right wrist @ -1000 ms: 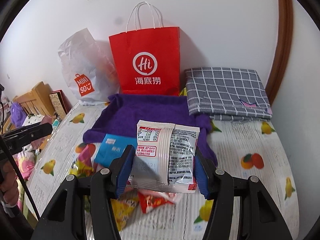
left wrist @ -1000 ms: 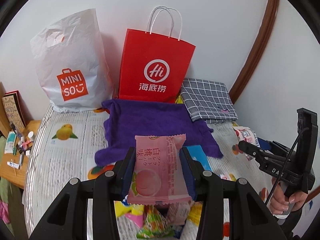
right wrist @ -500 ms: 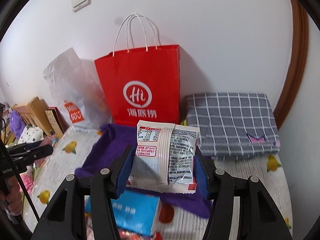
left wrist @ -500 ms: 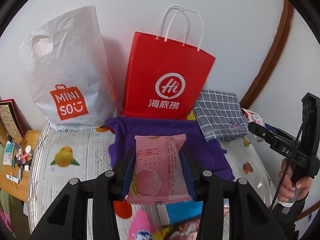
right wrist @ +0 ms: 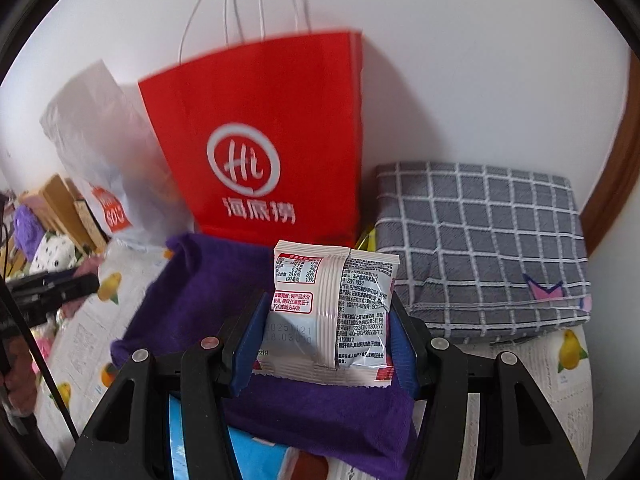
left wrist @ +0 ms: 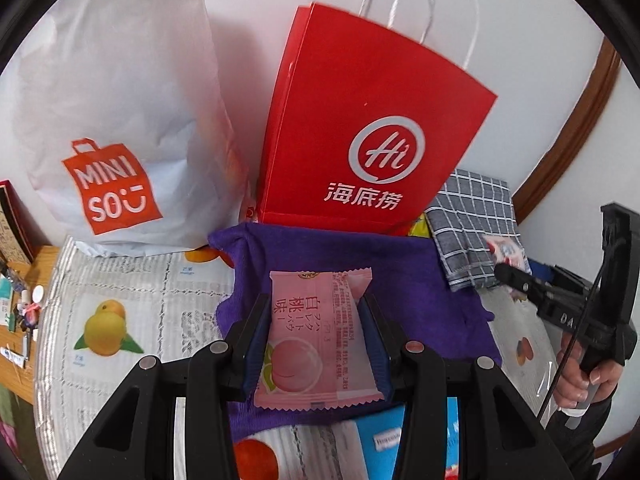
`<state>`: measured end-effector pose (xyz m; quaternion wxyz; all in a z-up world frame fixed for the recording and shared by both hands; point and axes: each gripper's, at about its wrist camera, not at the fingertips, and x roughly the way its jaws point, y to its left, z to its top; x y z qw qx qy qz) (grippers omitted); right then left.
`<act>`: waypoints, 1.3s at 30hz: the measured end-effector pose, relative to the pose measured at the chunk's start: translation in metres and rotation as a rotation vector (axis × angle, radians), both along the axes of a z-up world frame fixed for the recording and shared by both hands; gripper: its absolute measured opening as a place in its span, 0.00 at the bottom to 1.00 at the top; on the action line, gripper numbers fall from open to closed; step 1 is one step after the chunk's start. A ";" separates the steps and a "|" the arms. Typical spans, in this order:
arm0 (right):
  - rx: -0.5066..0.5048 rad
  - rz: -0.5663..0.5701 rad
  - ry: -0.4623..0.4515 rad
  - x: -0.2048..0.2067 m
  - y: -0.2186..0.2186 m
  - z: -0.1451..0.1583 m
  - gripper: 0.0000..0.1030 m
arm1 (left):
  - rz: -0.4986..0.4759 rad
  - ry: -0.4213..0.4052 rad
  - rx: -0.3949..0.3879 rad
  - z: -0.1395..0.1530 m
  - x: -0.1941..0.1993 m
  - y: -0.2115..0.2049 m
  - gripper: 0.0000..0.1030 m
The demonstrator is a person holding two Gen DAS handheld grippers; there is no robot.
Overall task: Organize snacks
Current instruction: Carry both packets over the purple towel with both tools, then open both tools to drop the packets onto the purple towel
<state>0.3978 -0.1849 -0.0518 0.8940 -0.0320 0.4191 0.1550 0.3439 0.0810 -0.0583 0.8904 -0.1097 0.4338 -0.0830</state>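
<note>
1. The pink peach snack packet [left wrist: 316, 344] is clamped upright between the blue pads of the left gripper [left wrist: 316, 348], held in the air above the purple cloth [left wrist: 400, 280].
2. The white-and-silver snack packet [right wrist: 334, 312], its printed back facing the camera, is grasped the same way by the right gripper [right wrist: 324, 344], also over the purple cloth [right wrist: 192, 300].
3. In the left wrist view the right gripper [left wrist: 516, 280] shows at the right edge with a corner of its packet at its tip; the person's hand [left wrist: 588, 376] grips its handle.
4. In the right wrist view the dark tip of the left gripper [right wrist: 60, 286] shows at the left edge, somewhat blurred.
5. A blue packet [left wrist: 384, 440] lies on the surface below the left gripper, partly hidden by its frame; it also shows under the right gripper [right wrist: 248, 456].
6. The purple cloth lies on a fruit-printed cover [left wrist: 120, 320] and reaches back to the foot of the red paper bag [left wrist: 372, 120], which stands upright against the wall.
7. Just left of the red bag stands a white Miniso plastic bag [left wrist: 120, 120], touching it at the base.
8. To the right of the red bag lies a folded grey checked cloth [right wrist: 480, 240], just beside the purple cloth.
9. A wooden counter [left wrist: 28, 264] with small cluttered items sits at the far left.
</note>
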 end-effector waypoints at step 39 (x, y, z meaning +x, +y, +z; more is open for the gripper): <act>-0.112 0.083 0.265 0.037 0.009 -0.108 0.56 | -0.041 0.208 0.042 -0.095 0.071 -0.015 0.46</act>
